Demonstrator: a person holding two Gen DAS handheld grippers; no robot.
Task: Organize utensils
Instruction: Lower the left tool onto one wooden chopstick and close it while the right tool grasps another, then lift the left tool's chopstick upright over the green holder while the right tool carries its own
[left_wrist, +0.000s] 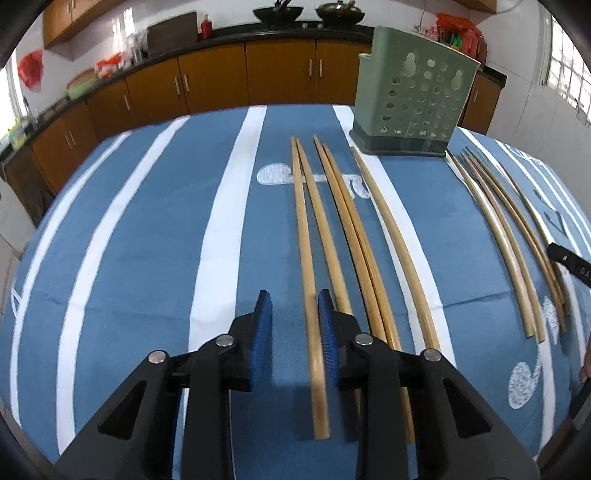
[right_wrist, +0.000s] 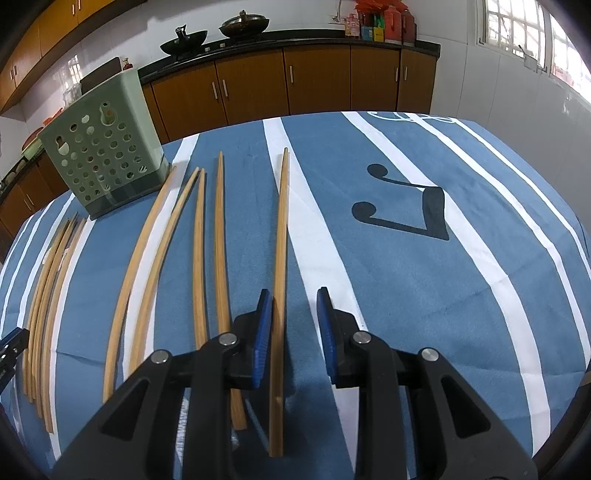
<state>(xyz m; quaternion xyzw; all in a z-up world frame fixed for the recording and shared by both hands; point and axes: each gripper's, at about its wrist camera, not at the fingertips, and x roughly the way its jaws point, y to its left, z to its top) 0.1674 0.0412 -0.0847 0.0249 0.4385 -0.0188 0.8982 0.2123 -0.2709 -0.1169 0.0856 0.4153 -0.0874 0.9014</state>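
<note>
The bench (left_wrist: 129, 240), under a blue cloth with white stripes, carries everything. The green perforated holder (left_wrist: 413, 99) stands near its far edge, and no chopstick shows above its rim, so the sorting seems barely begun. Two loose groups of chopsticks (left_wrist: 343, 221) lie flat, running from the holder toward the near edge. The left gripper (left_wrist: 293, 321) has its fingers partly apart around the leftmost chopstick (left_wrist: 308, 280), touching only one pad, not clamped. The right gripper (right_wrist: 293, 317) likewise straddles the rightmost chopstick (right_wrist: 282, 229), which leans on one pad. Every stick remains to be stowed.
</note>
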